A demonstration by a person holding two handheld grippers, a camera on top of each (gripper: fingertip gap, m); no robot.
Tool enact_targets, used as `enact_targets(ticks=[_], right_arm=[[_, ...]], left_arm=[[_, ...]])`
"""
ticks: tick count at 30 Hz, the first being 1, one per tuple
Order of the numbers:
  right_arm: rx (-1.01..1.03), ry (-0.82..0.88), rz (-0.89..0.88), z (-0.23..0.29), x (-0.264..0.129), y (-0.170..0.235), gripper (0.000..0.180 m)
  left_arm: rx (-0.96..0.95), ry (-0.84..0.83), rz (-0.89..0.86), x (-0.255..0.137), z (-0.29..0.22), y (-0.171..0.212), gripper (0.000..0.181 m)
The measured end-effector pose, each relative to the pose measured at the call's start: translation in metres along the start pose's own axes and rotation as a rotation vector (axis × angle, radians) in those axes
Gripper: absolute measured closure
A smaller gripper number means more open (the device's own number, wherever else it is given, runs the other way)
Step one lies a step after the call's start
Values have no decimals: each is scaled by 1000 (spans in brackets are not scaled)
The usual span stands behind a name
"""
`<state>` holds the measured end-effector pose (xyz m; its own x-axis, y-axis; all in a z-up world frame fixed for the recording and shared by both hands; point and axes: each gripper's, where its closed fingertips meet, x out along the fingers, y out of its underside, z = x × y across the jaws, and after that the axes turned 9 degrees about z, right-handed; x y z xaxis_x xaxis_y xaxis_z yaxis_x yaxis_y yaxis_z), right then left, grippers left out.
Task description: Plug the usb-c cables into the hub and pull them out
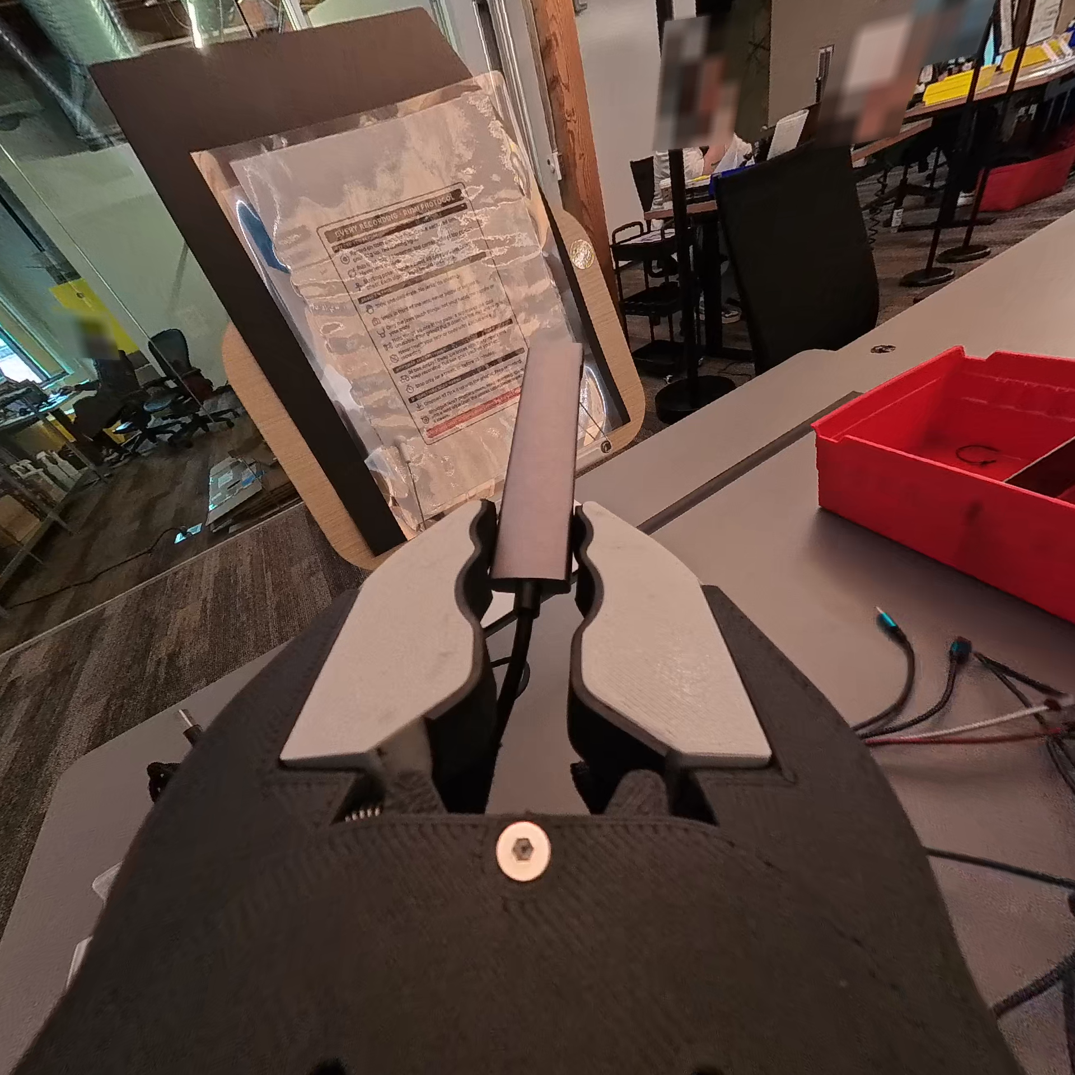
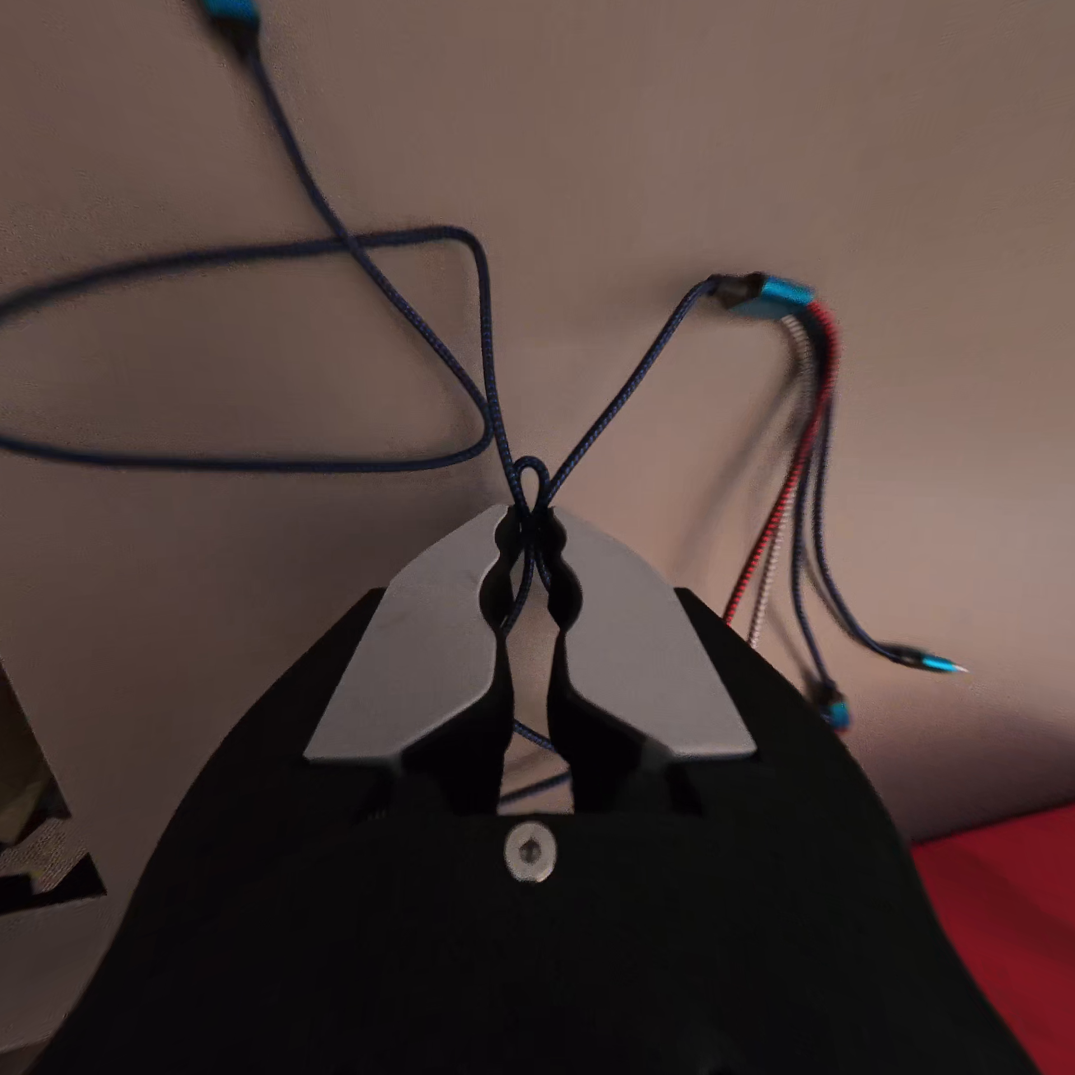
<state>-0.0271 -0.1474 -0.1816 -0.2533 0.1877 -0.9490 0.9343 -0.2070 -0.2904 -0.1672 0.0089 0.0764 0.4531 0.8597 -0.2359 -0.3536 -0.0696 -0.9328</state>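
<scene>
Left gripper (image 1: 532, 544) clamps the hub (image 1: 538, 459) by its cabled end, lifted off the table (image 1: 756, 558), probably so its ports stay reachable. Right gripper (image 2: 528, 526) pinches a bunched blue cable (image 2: 526, 488), plugs (image 2: 931, 664) lying free beside it. Red bin (image 1: 907, 465) crowds the right; the table edge is close on the left.

wide-angle bending curves the left wrist view's edges, glare streaking the plastic sleeve (image 1: 401, 302); the right wrist view is dim and soft, its braided cables (image 2: 372, 262) motion-blurred.
</scene>
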Motion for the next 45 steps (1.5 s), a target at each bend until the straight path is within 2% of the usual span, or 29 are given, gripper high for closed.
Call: enact_targets(ticks=[6, 11, 15, 23, 26, 35, 40, 45], right_arm=[[15, 136, -111, -35, -86, -18, 173], [56, 235, -227, -60, -189, -23, 176], [94, 316, -280, -75, -266, -7, 177], [150, 580, -189, -100, -346, 41, 177], [173, 623, -143, -110, -371, 65, 176], [318, 604, -3, -143, -386, 151, 176], [340, 538, 84, -145, -359, 183, 176], [293, 401, 134, -142, -314, 191, 176]], left_arm=[[1, 0, -16, -6, 0, -5, 156], [-10, 7, -21, -8, 0, -6, 156], [-25, 28, -29, -8, -1, -7, 156], [-25, 38, -23, -5, -5, -6, 156], [-22, 42, -20, -4, -7, -6, 156], [-12, 50, -15, -1, -13, -5, 156], [-7, 55, -6, 2, -16, -4, 156], [3, 59, 11, 6, -19, -1, 156]])
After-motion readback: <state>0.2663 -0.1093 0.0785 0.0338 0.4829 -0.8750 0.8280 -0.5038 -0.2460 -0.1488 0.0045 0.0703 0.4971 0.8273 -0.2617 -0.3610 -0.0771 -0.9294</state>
